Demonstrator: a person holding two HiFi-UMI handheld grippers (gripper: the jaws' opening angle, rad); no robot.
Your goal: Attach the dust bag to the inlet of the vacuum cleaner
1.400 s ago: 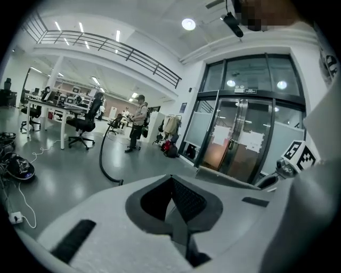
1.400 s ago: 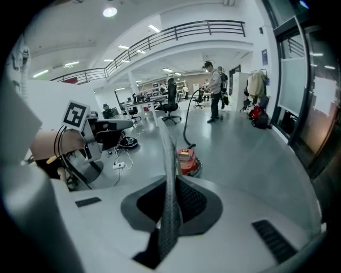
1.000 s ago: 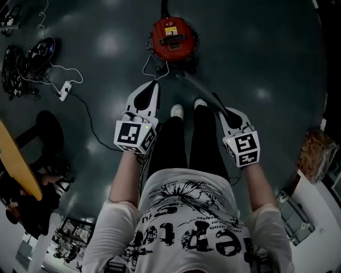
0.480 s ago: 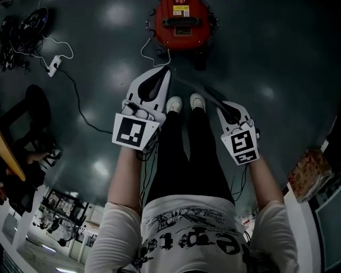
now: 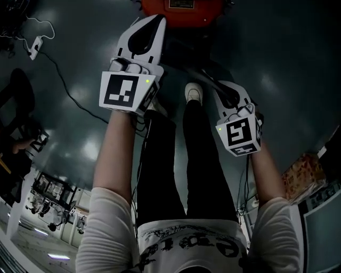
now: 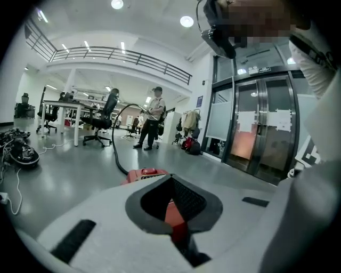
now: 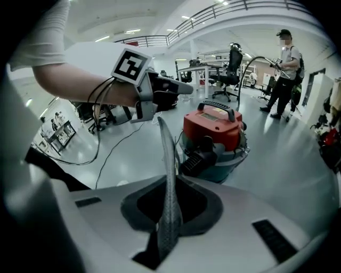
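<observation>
The red vacuum cleaner (image 5: 181, 5) stands on the dark floor at the top edge of the head view, just beyond my left gripper (image 5: 156, 21). That gripper is shut with nothing in it; the vacuum (image 6: 144, 173) shows over and through its jaws. My right gripper (image 5: 220, 86) is shut on the dust bag (image 5: 205, 80), a thin grey woven sheet. Seen edge-on, the bag (image 7: 165, 144) rises from the right gripper (image 7: 171, 180), with the vacuum (image 7: 216, 128) close behind it. The left gripper (image 7: 186, 89) reaches in from the left, level with the vacuum's top.
My legs and a white shoe (image 5: 193, 91) are between the grippers. A cable and power strip (image 5: 36, 48) lie on the floor at left. A person (image 7: 282, 69) stands further back holding a hose. Glass doors (image 6: 261, 128) are to the right, desks and chairs beyond.
Both grippers have dropped and come closer to the vacuum, which now sits at the top edge of the head view. The right gripper has rolled and still grips the bag.
</observation>
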